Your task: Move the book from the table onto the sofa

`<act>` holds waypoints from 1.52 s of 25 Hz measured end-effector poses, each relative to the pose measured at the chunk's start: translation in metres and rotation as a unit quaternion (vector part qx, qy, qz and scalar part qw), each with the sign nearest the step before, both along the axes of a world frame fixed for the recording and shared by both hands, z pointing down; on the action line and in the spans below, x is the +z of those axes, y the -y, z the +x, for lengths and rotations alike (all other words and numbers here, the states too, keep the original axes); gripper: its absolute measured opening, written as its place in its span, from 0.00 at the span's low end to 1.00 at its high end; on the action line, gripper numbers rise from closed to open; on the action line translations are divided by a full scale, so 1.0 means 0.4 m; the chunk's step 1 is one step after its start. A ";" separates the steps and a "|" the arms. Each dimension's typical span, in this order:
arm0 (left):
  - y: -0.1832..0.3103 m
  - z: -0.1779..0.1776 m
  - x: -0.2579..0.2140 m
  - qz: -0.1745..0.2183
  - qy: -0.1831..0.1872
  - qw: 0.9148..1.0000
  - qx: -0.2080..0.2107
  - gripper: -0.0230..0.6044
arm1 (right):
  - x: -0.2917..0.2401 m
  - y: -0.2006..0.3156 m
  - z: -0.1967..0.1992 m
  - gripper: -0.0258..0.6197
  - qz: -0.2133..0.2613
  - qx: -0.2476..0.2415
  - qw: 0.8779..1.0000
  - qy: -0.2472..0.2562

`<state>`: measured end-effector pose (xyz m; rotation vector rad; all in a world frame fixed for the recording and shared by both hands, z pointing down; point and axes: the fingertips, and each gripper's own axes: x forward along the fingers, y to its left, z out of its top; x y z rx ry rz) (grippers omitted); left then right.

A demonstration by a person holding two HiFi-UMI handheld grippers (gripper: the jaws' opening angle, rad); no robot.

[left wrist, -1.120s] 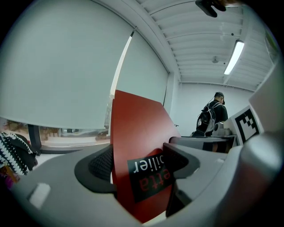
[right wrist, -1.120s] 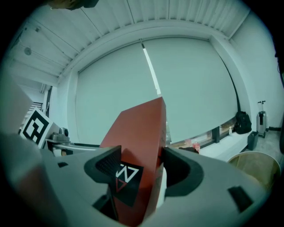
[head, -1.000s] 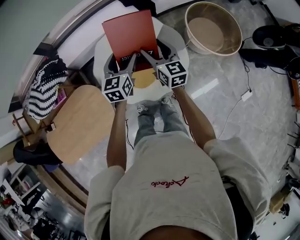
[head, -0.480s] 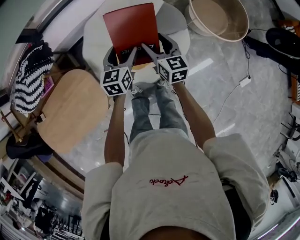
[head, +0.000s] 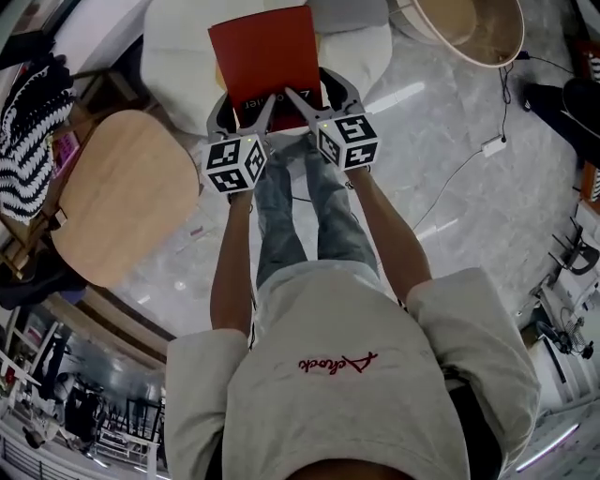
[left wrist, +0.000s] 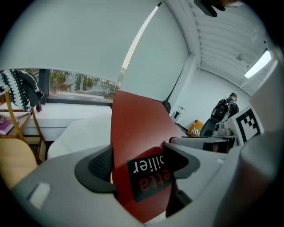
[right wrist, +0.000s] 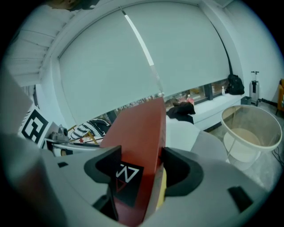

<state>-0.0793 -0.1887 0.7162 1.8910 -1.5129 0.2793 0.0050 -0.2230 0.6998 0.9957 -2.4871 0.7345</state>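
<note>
Grey marble floor (head: 450,187) lies under both grippers, with a white sofa (head: 178,37) straight ahead and a wooden chair seat (head: 122,206) out past the left gripper (head: 248,111). It and the right gripper (head: 305,101) clamp the near edge of the red book (head: 265,56), holding it above the sofa, which has drawn closer than half a second ago. Beyond the right gripper, a round tub (head: 469,23) shows a tan bottom.

Beige short-sleeved T-shirt (head: 356,412), red script (head: 339,363), grey jeans (head: 281,225), grey left tool (head: 246,105), grey right tool (head: 319,96), black-and-white marker cubes (head: 234,164)

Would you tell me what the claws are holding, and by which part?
The red book, by its near edge: left claw toward the left, right claw toward the right.
</note>
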 end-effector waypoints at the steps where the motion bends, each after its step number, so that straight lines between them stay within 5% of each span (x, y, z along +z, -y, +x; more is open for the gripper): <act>1: -0.012 0.001 0.024 -0.006 -0.002 1.000 -0.003 0.58 | 0.024 -0.011 0.000 0.50 -0.006 -0.002 1.000 -0.002; 15: -0.133 0.019 0.331 -0.082 -0.039 0.996 -0.010 0.58 | 0.330 -0.120 0.014 0.50 -0.078 -0.019 0.996 -0.038; 38: -0.047 -0.022 0.741 -0.110 -0.048 0.992 -0.033 0.58 | 0.741 -0.022 -0.033 0.50 -0.102 -0.042 0.993 -0.052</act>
